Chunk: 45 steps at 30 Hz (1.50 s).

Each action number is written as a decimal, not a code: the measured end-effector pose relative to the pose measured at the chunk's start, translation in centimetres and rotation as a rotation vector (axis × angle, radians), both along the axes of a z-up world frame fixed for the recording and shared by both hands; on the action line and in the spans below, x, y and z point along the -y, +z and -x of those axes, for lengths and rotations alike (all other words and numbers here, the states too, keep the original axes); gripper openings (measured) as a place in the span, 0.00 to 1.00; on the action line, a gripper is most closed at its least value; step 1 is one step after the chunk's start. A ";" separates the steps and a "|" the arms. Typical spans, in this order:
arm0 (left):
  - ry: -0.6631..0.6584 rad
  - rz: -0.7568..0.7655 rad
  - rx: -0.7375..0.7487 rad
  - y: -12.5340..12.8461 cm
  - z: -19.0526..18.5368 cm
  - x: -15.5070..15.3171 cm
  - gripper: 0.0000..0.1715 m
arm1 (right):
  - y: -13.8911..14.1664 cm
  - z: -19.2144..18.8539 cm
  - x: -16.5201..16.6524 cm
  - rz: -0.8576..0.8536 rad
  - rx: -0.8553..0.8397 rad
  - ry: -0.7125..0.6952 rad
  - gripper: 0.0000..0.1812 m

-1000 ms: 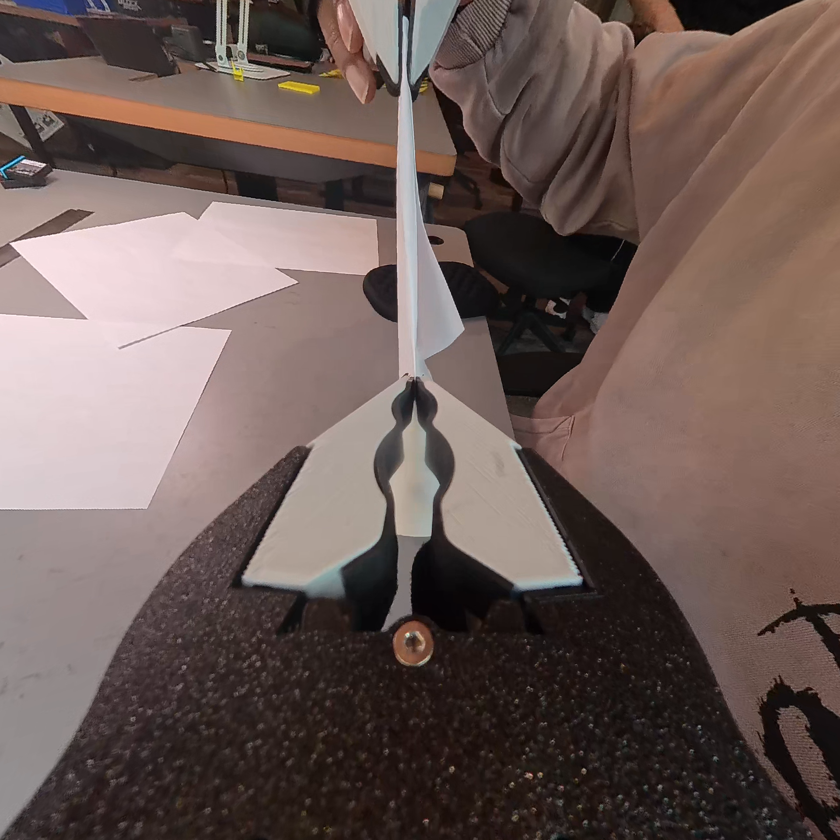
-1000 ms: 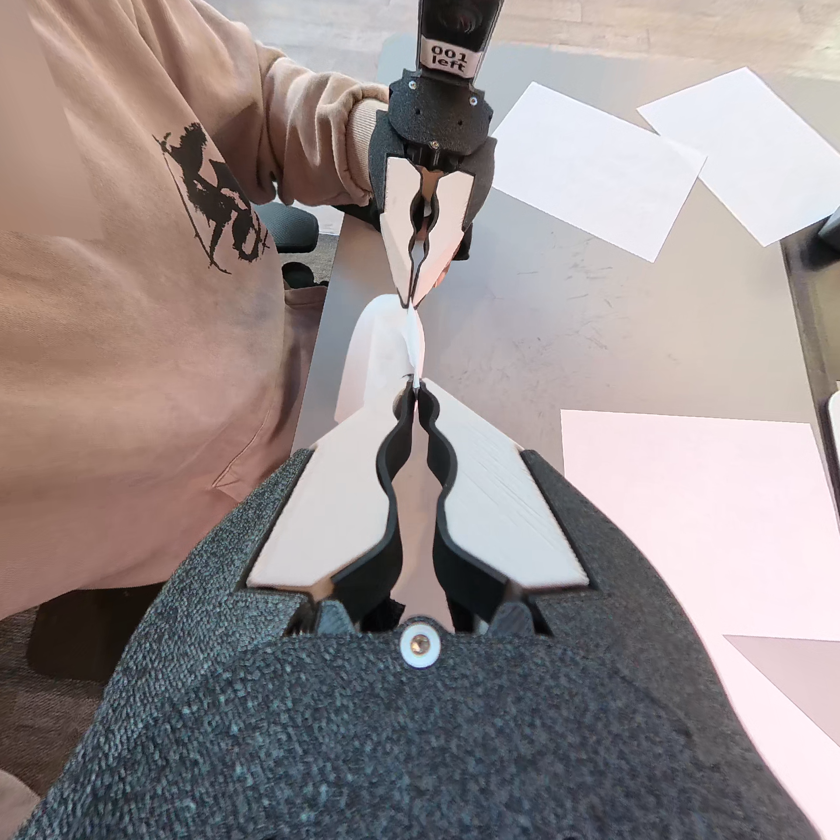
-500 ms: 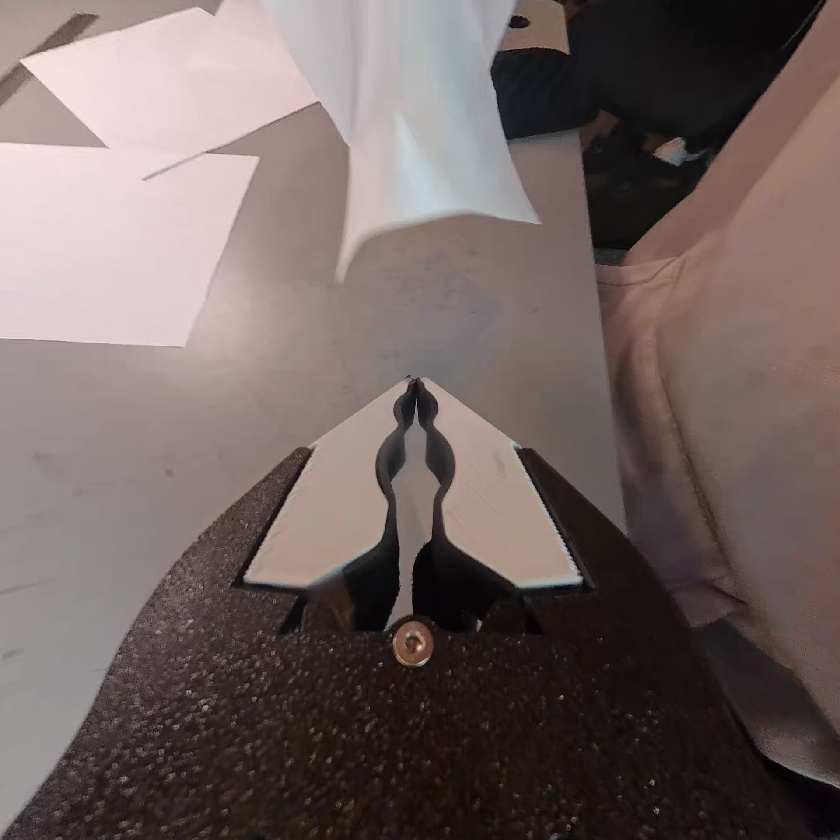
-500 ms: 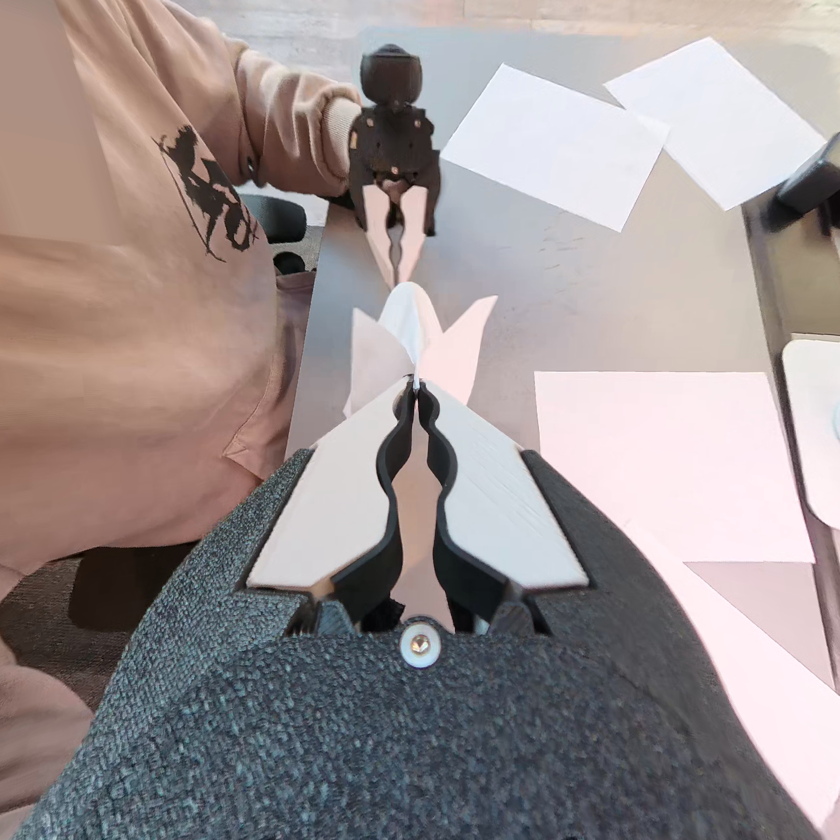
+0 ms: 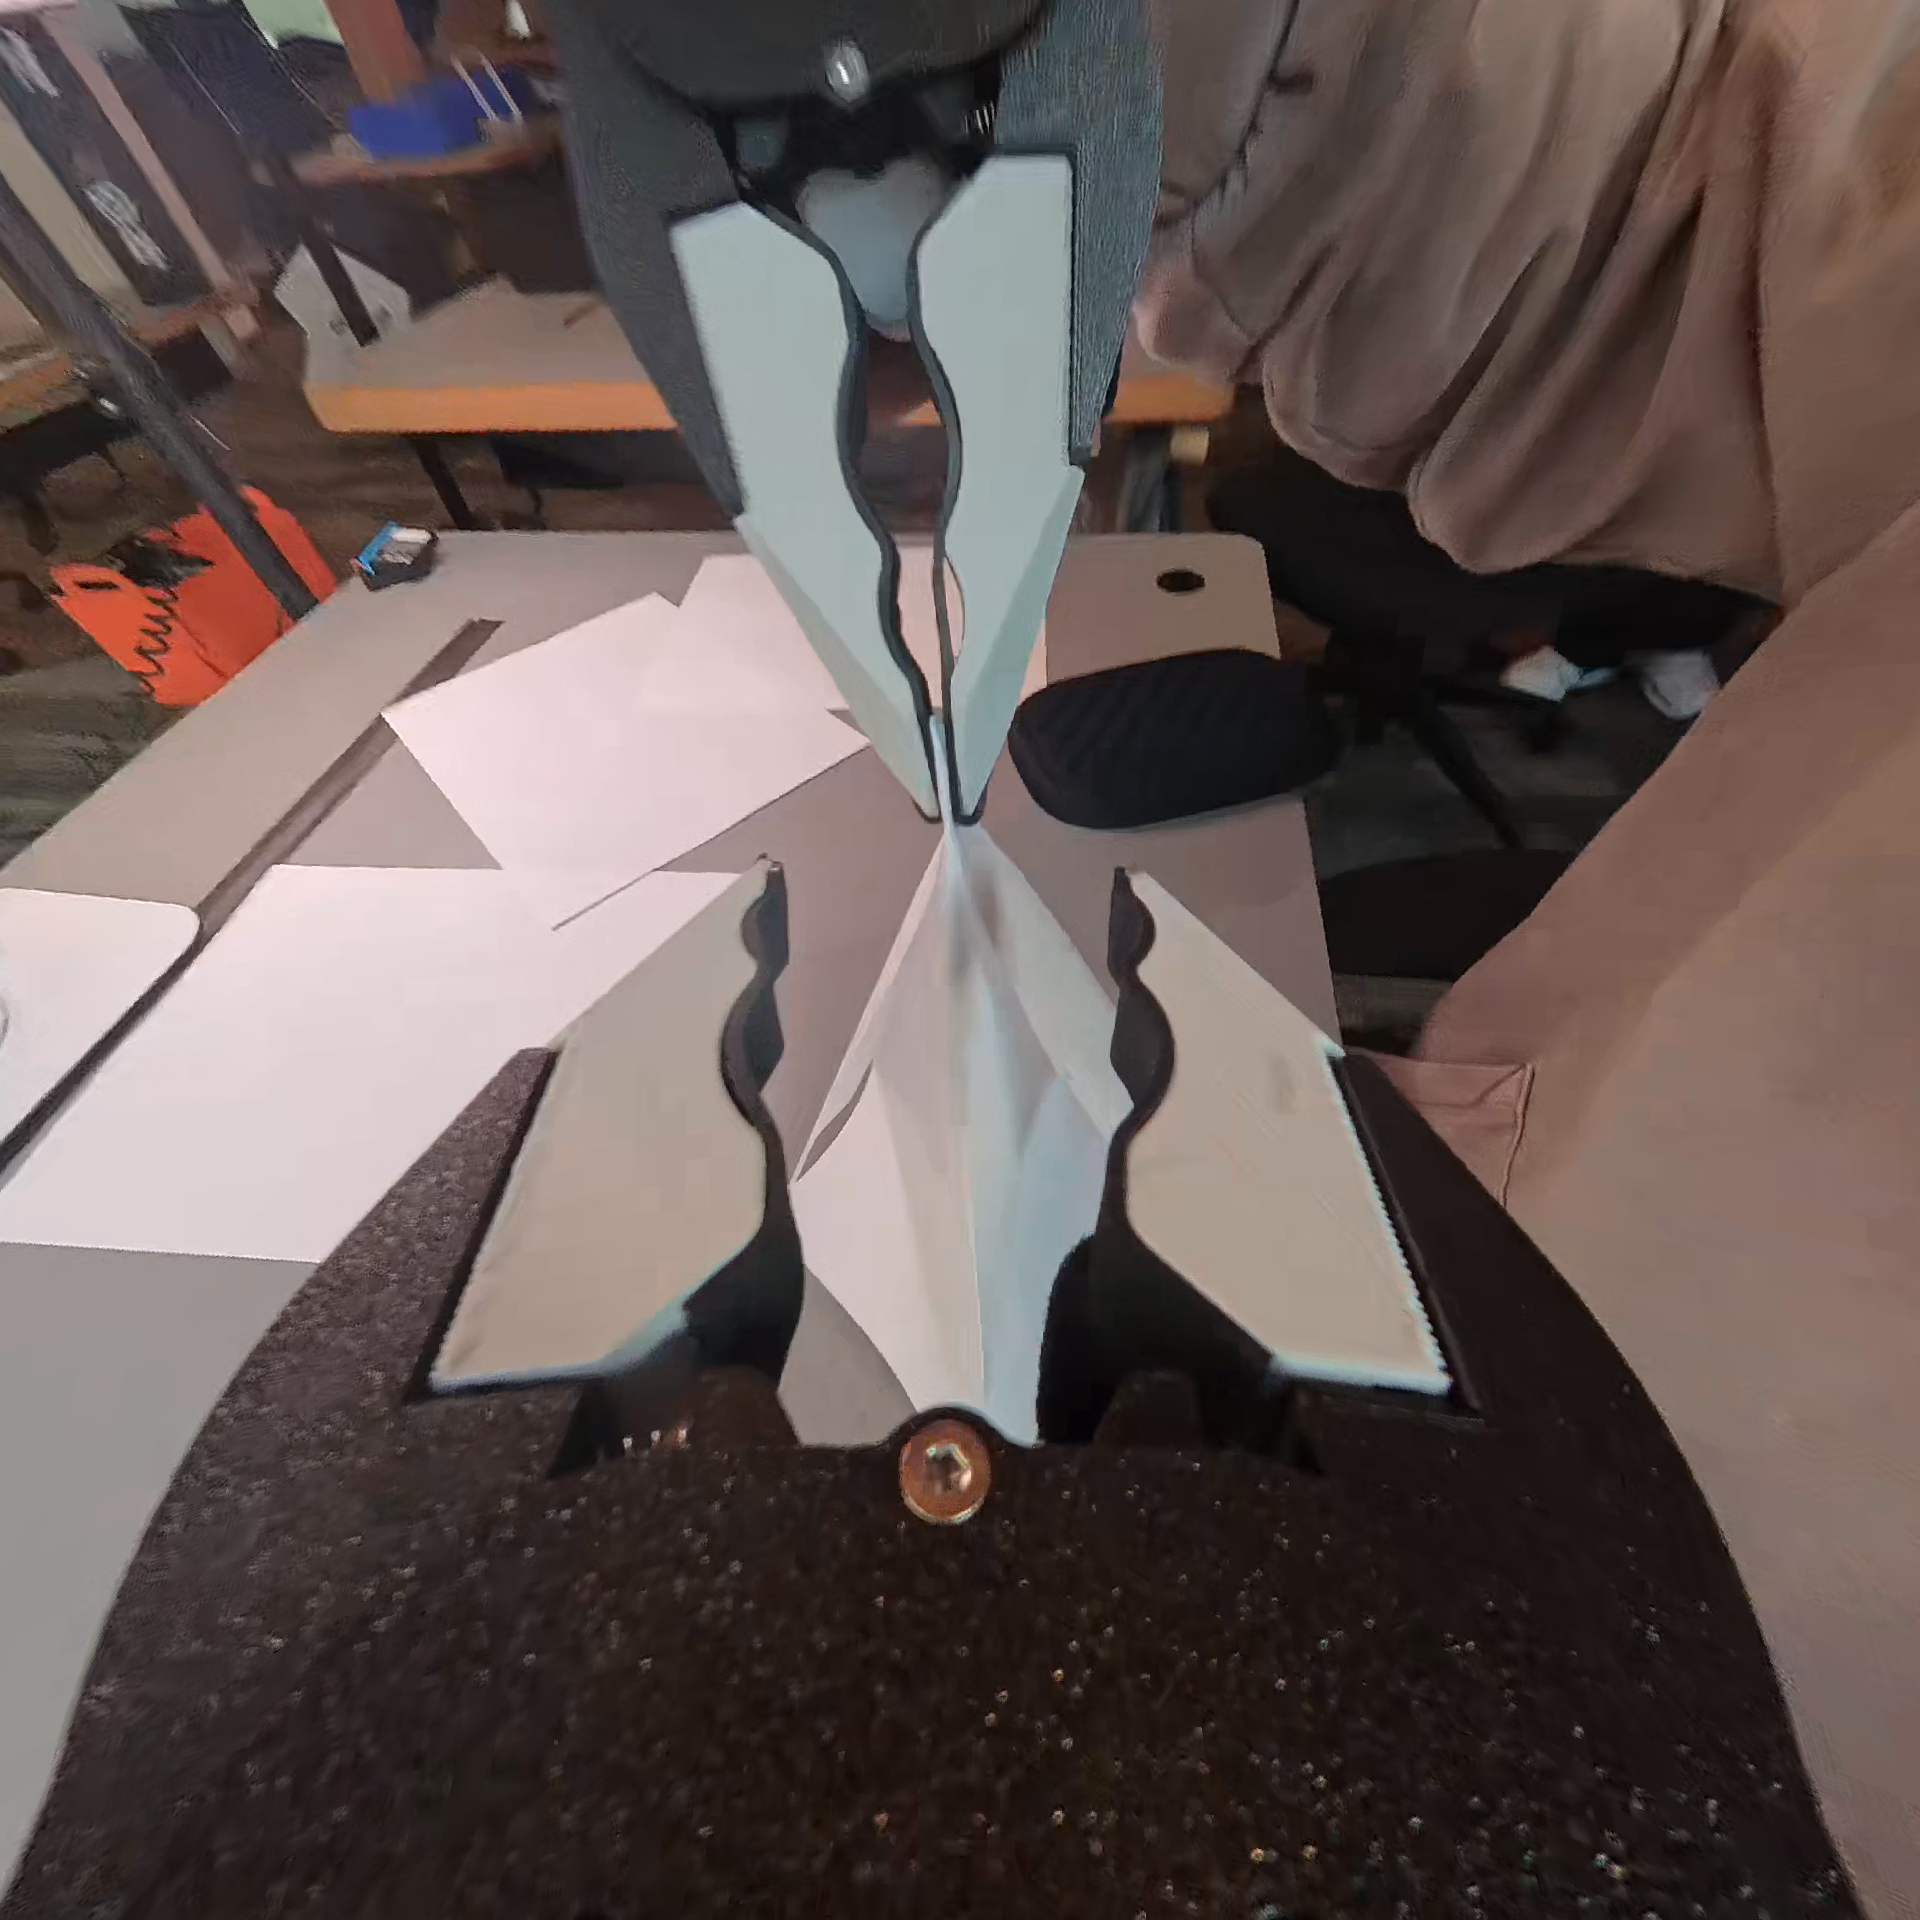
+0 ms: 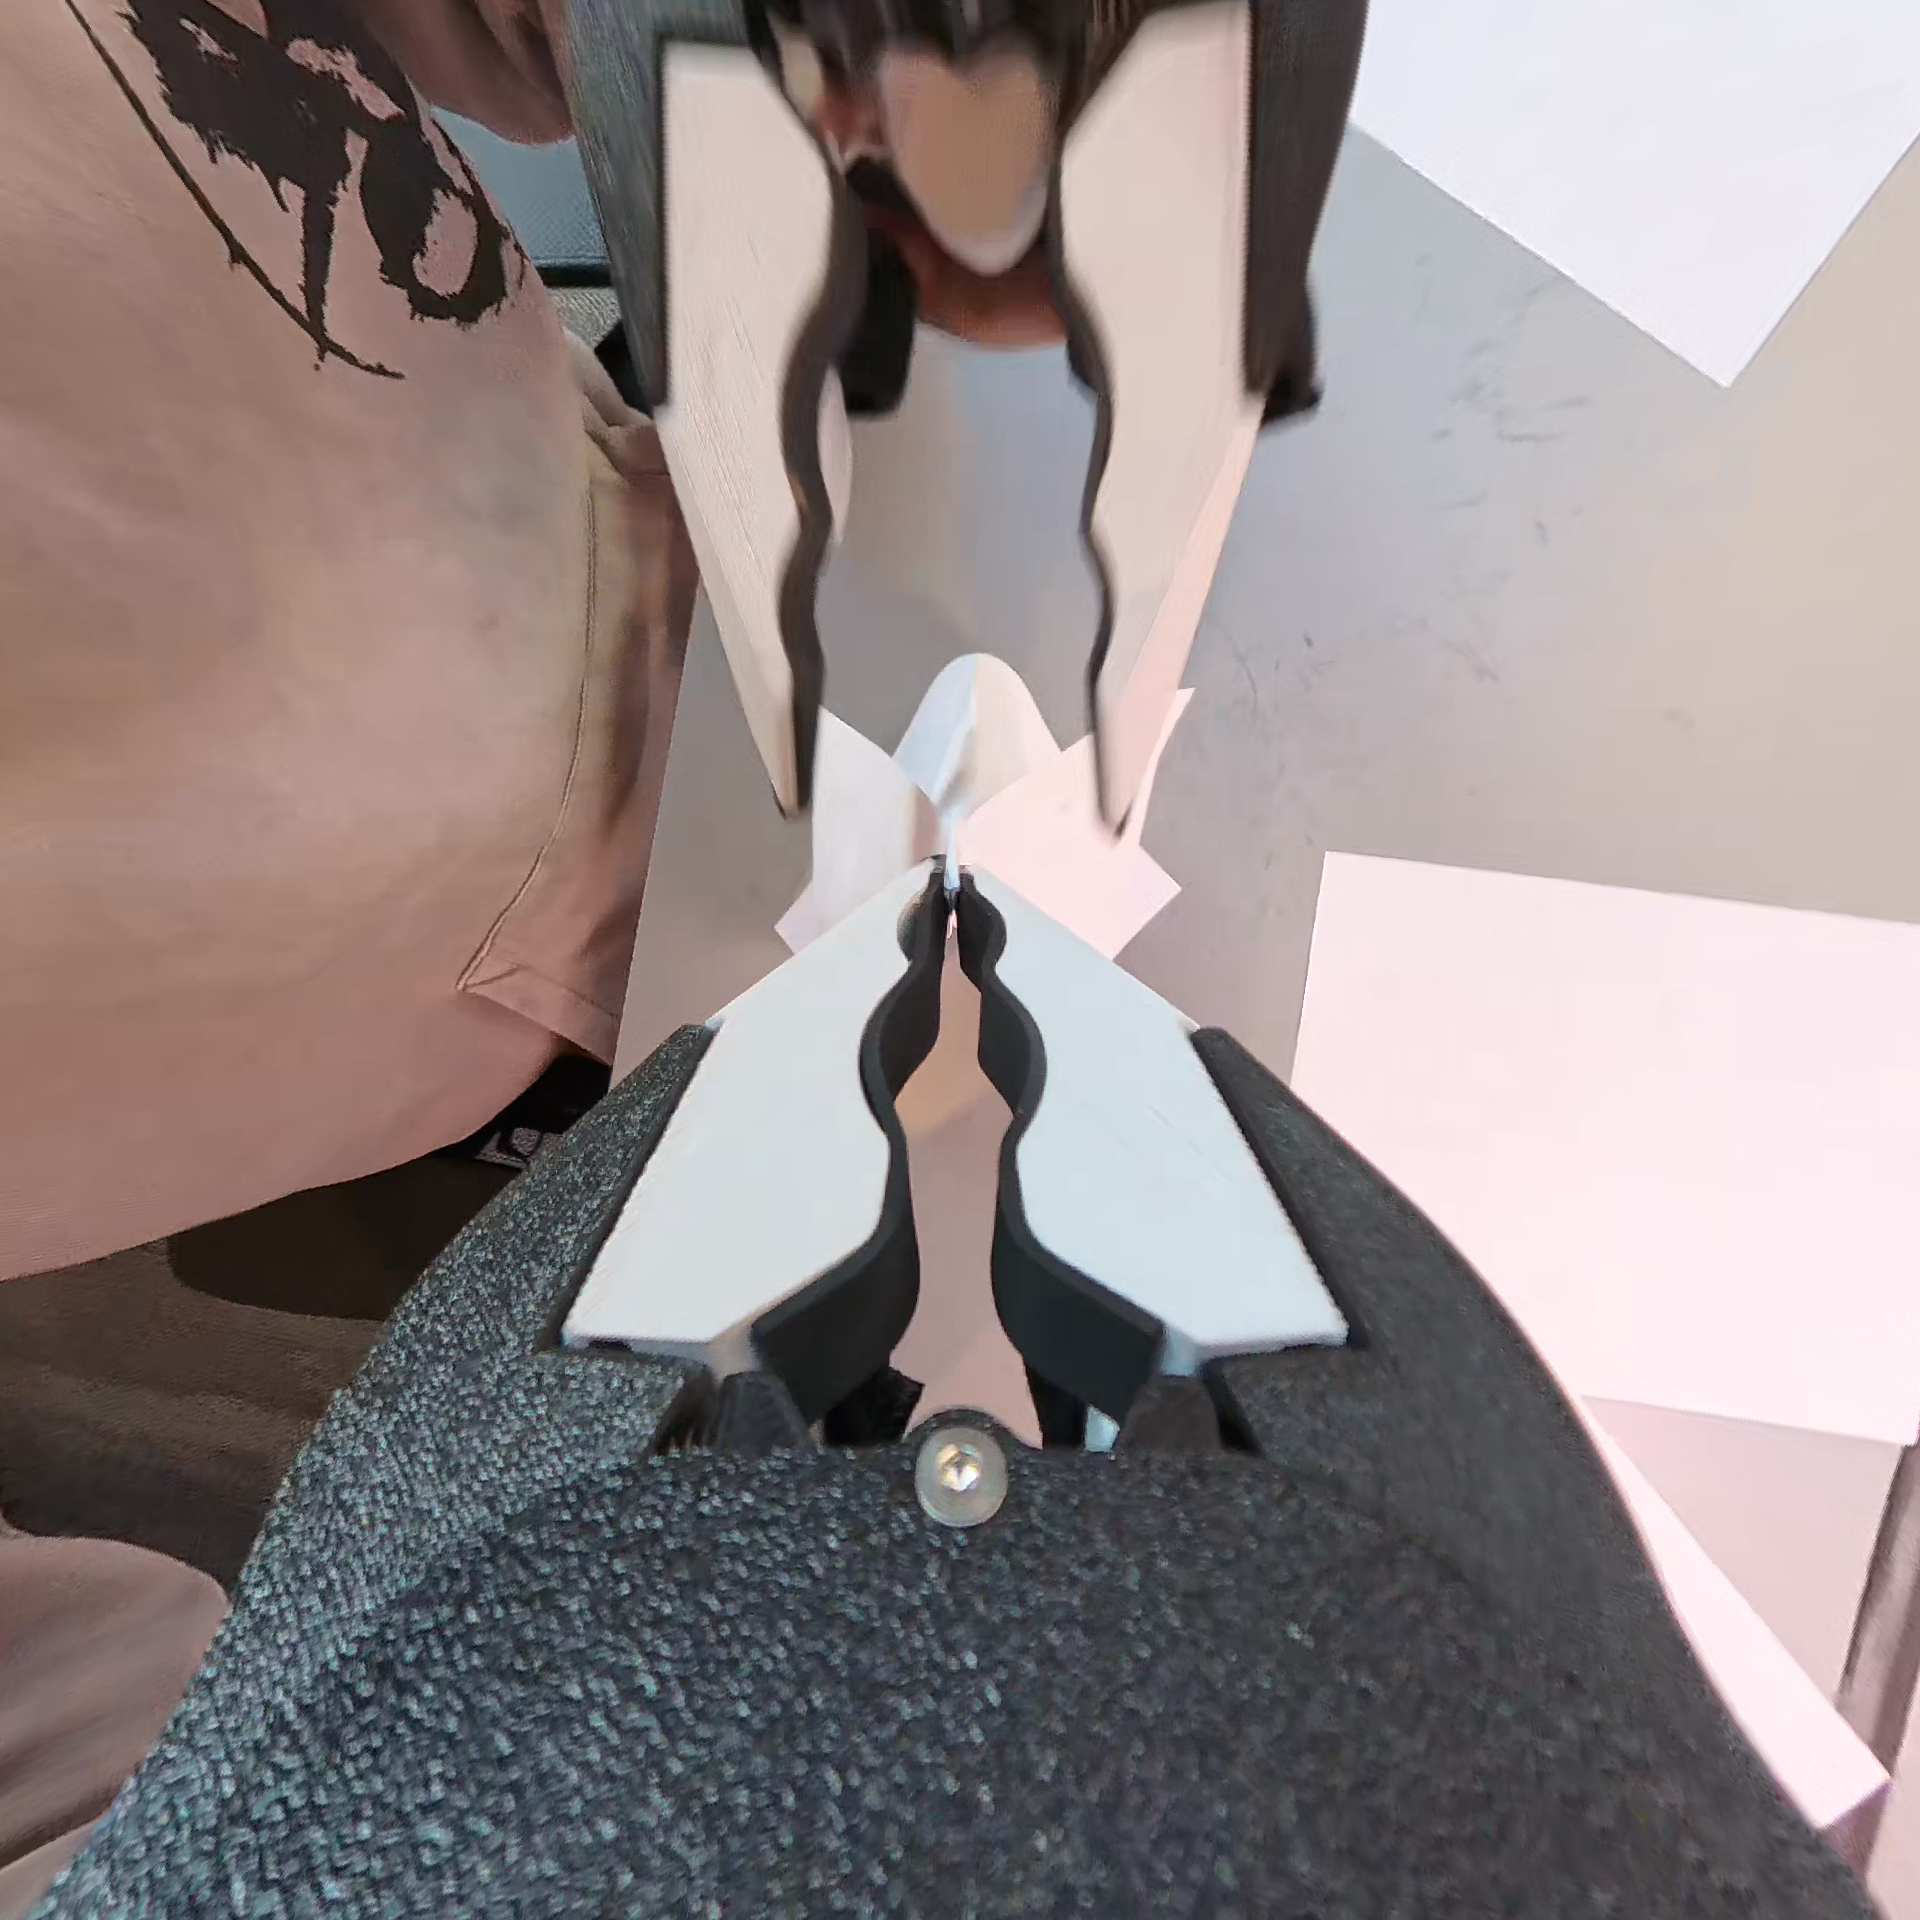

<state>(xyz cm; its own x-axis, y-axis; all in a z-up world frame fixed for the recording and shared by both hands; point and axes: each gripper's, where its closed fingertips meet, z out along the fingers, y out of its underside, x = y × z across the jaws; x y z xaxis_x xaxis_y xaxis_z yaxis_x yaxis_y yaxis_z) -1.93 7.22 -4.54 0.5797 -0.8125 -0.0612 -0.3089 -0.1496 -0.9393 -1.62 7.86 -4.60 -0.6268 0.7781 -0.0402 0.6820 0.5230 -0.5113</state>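
R gripper [image 6: 951, 883] pinched shut on folded white paper [image 5: 966, 1122], L gripper [image 5: 945, 883] wide open w/ fingers either side of paper, above grey desk [image 5: 156, 1455], loose sheets [image 5: 343, 1049] beside paper.

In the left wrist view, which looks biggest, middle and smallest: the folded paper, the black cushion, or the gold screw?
1. folded paper, though it is nearest the camera
2. black cushion, lying farther off, so its true rank against the paper is unsure
3. gold screw, clearly smallest
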 end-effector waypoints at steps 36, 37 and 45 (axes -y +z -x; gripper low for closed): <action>0.330 0.400 0.248 -10.4 8.8 6.8 0.15 | -15.1 -5.0 -1.2 0.561 0.352 -0.166 0.00; 0.318 0.413 0.165 -11.3 8.5 6.7 0.15 | -16.1 -4.8 -1.4 0.527 0.372 -0.154 0.00; 0.187 0.593 -0.216 -19.3 5.9 5.5 0.15 | -18.7 -1.7 -2.7 0.350 0.305 -0.148 0.04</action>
